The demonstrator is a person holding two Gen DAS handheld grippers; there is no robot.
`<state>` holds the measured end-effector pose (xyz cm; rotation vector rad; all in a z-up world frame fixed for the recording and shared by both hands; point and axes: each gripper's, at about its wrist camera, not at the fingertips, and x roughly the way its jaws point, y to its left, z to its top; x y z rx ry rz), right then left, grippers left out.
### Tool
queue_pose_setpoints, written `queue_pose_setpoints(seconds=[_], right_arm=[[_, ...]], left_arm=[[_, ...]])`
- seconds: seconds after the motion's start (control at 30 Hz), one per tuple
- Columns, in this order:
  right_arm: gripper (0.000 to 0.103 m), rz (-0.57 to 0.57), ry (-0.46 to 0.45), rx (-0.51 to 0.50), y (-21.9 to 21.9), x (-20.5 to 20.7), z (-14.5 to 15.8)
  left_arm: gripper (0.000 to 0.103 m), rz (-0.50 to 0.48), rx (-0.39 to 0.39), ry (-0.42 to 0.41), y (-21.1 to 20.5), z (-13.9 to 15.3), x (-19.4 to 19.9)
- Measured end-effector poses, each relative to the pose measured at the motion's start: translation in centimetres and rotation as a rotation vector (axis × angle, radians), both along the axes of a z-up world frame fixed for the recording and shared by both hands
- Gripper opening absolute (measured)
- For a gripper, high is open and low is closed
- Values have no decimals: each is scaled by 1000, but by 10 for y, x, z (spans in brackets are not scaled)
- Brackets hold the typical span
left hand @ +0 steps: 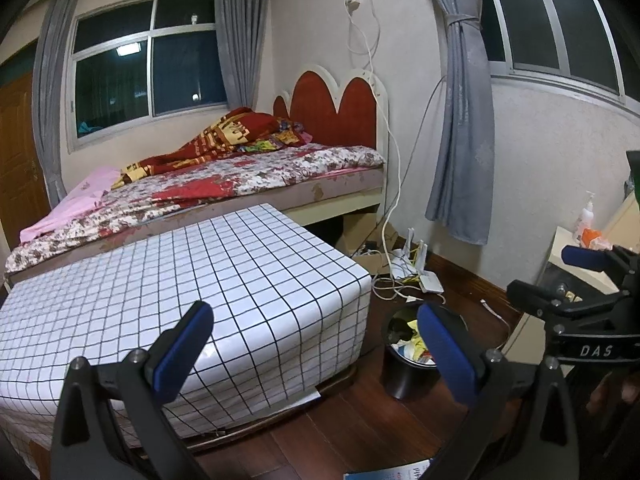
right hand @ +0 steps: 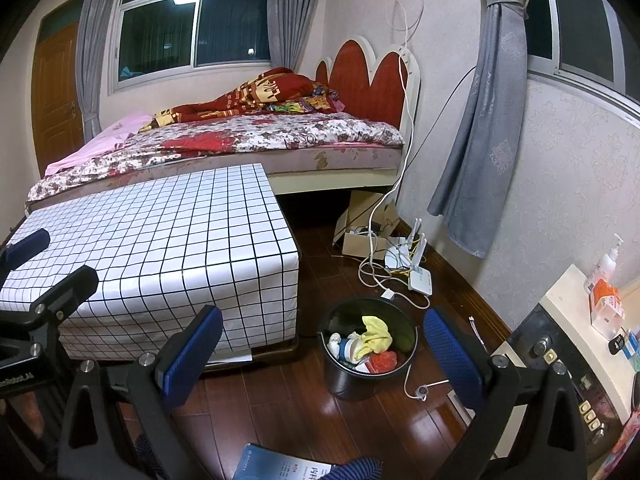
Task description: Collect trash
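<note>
A black trash bin (right hand: 370, 372) stands on the wooden floor beside the checkered table (right hand: 160, 240). It holds trash: a yellow crumpled cloth (right hand: 376, 332), a red wrapper (right hand: 382, 362) and white pieces. The bin also shows in the left wrist view (left hand: 404, 376), partly behind a finger. My right gripper (right hand: 324, 348) is open and empty, raised above the floor with the bin between its fingers. My left gripper (left hand: 312, 344) is open and empty over the table's corner (left hand: 340, 280). The right gripper shows at the right edge of the left wrist view (left hand: 560, 276).
A bed (right hand: 240, 136) with red and floral bedding stands behind the table. Cables, a white router (right hand: 420, 280) and a cardboard box (right hand: 364, 240) lie on the floor by the wall. A cabinet (right hand: 560, 344) with bottles stands at right. A blue-white booklet (right hand: 280, 464) lies below.
</note>
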<state>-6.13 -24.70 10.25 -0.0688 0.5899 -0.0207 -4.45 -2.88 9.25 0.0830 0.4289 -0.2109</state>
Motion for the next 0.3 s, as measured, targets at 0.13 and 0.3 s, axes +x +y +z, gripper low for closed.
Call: queue_pose_setpoints(seconds=[0.13, 0.3], right_arm=[[102, 0, 2, -2, 1, -1, -1], [102, 2, 3, -3, 3, -1, -5]], left_arm=[[102, -7, 1, -20, 1, 1, -1], [102, -7, -5, -11, 3, 0, 0]])
